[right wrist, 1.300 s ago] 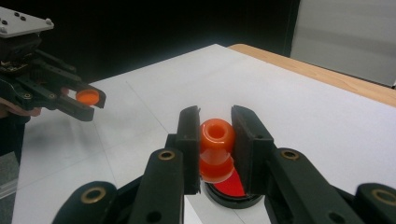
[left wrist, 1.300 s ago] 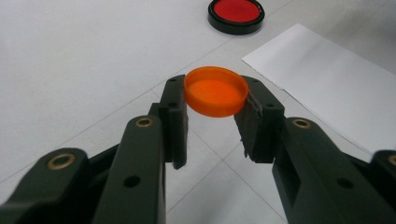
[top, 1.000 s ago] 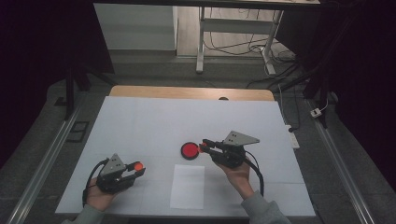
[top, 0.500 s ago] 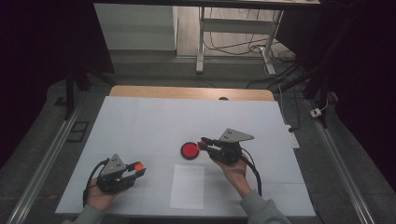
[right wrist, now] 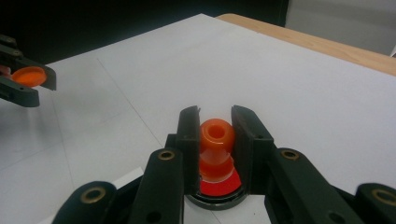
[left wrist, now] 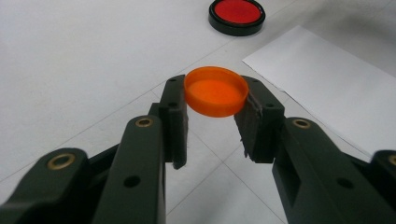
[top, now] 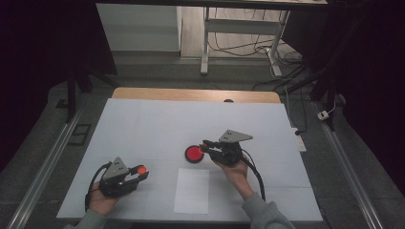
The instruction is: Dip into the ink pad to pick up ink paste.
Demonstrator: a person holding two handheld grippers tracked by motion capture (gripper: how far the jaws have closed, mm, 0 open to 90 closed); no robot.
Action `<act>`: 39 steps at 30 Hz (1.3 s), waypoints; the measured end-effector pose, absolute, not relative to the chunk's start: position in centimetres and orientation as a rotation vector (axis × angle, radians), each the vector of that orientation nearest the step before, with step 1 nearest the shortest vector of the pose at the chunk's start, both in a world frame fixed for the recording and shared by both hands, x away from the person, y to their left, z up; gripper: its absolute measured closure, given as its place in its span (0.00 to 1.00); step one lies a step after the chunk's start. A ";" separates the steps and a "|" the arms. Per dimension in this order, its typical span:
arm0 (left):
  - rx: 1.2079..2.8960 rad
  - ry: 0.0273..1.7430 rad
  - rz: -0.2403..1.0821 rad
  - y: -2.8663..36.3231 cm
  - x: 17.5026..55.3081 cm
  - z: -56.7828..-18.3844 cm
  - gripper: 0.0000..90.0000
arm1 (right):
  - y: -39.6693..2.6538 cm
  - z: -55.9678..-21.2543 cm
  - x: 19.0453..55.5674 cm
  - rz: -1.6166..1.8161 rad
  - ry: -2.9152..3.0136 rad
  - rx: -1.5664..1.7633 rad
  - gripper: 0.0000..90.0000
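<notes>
The left gripper (left wrist: 215, 122) clamps an orange cap (left wrist: 215, 91) lying flat, hollow upward; the right gripper (right wrist: 215, 140) grips an upright orange nozzle (right wrist: 216, 135) over the red dish (top: 194, 154).

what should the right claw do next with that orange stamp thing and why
Probably lower it a little further, straight down. The right claw is shut on the orange stamp-like piece, which sits just above the red pad in its black dish; contact cannot be told. The left claw holds the orange cap well off to the side, so nothing blocks the way.
</notes>
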State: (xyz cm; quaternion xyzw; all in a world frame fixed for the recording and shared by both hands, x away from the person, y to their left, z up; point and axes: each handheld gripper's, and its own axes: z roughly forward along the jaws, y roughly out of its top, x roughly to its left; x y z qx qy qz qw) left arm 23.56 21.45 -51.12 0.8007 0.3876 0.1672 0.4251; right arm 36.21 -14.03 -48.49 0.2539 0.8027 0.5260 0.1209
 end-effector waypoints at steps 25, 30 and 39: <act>2.003 0.958 0.419 21.3 23.5 -51.1 0.72 | -10.8 -50.4 37.8 1.418 2.421 0.718 0.81; 2.004 0.958 0.420 21.3 23.5 -51.1 0.72 | -10.8 -50.7 38.0 1.395 2.424 0.721 0.81; 2.006 0.957 0.419 21.3 23.5 -51.1 0.72 | -10.6 -51.1 38.1 1.375 2.432 0.725 0.81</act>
